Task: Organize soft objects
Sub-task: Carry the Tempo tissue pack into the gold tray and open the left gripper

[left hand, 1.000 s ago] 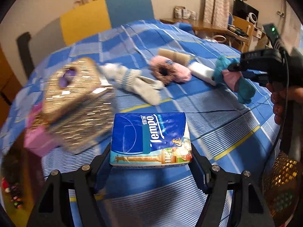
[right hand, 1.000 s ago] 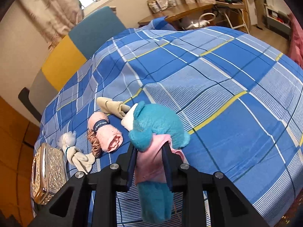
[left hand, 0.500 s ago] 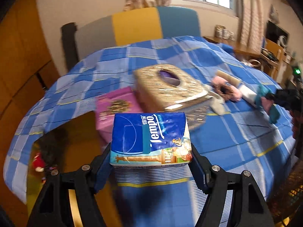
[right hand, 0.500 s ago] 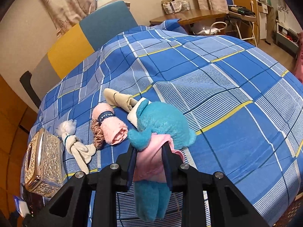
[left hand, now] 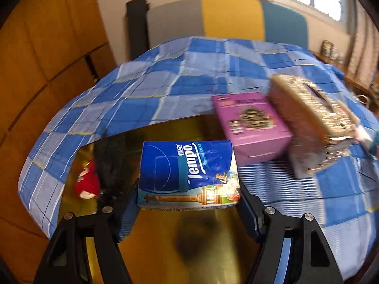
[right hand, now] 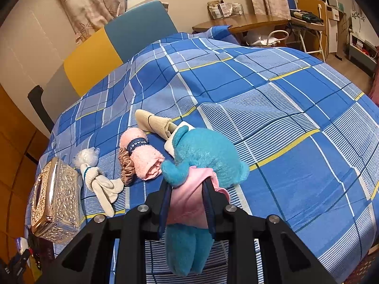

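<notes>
My left gripper (left hand: 188, 195) is shut on a blue Tempo tissue pack (left hand: 188, 175) and holds it over a golden surface (left hand: 165, 248) beside the bed's left edge. My right gripper (right hand: 187, 197) is shut on a teal plush toy in a pink dress (right hand: 201, 156), held above the blue plaid bedspread (right hand: 284, 108). On the bed lie a pink rolled towel (right hand: 144, 156), a brown scrunchie (right hand: 126, 168), a beige sock (right hand: 154, 120), a white item (right hand: 173, 139) partly hidden by the plush, and white gloves (right hand: 99, 179).
A purple box (left hand: 251, 125) and a glittery gold tissue box (left hand: 312, 120) sit at the bed's left edge; the gold box also shows in the right wrist view (right hand: 54, 198). A red plush (left hand: 87, 184) and a dark object (left hand: 111, 163) lie on the golden surface. A colour-block headboard (left hand: 227, 19) stands behind.
My left gripper has swung left with the tissue pack, from over the bed to over the golden surface past its edge. My right gripper has drawn back slightly with the plush.
</notes>
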Demonstrator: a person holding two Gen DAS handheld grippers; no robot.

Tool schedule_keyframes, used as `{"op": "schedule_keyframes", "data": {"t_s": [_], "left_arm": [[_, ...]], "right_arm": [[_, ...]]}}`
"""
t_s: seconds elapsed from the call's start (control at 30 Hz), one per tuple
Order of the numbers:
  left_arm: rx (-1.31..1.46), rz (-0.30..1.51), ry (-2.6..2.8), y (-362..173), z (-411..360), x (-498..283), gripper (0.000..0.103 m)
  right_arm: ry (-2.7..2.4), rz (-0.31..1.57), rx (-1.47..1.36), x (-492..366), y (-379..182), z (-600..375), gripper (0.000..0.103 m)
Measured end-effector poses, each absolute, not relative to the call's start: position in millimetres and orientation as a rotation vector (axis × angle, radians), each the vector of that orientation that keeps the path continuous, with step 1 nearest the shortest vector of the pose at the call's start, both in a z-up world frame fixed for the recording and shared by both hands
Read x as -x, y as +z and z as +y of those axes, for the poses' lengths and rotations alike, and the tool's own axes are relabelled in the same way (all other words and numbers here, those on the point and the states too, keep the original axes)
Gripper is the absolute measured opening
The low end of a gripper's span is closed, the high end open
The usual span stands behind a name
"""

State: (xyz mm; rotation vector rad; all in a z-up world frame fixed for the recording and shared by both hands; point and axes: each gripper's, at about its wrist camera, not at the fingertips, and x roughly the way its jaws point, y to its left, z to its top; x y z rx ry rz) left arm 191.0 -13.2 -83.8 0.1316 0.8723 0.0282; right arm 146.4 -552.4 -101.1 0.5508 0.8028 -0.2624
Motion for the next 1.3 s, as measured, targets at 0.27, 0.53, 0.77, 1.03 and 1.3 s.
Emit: {"op": "schedule_keyframes", "data": {"t_s": [0.27, 0.53, 0.77, 1.03, 1.3], "left_arm": [[-0.043, 1.018, 0.097, -119.2, 32.9, -236.3, 0.074], [0.127, 1.089, 0.083, -135.3, 61.0, -265.5, 0.079], [0.19, 1.048, 0.066, -126.8, 72.1, -269.5, 0.089], [0.127, 0.909, 0.018, -93.7, 57.8, -215.6, 0.09], [0.108, 0.874, -0.053, -88.4, 50.7, -170.7, 0.09]], "right_arm": [[-0.276, 0.804, -0.539, -147.0, -101.3, -552.4, 0.026], [-0.28, 0.802, -0.538, -147.6, -101.7, -553.1, 0.026], [-0.28, 0.803, -0.534, -147.9, -101.3, -553.6, 0.026], [-0.251, 0.711, -0.535, -138.5, -87.1, -550.9, 0.024], [-0.168, 0.686, -0.403, -135.9, -65.9, -501.6, 0.02]]}}
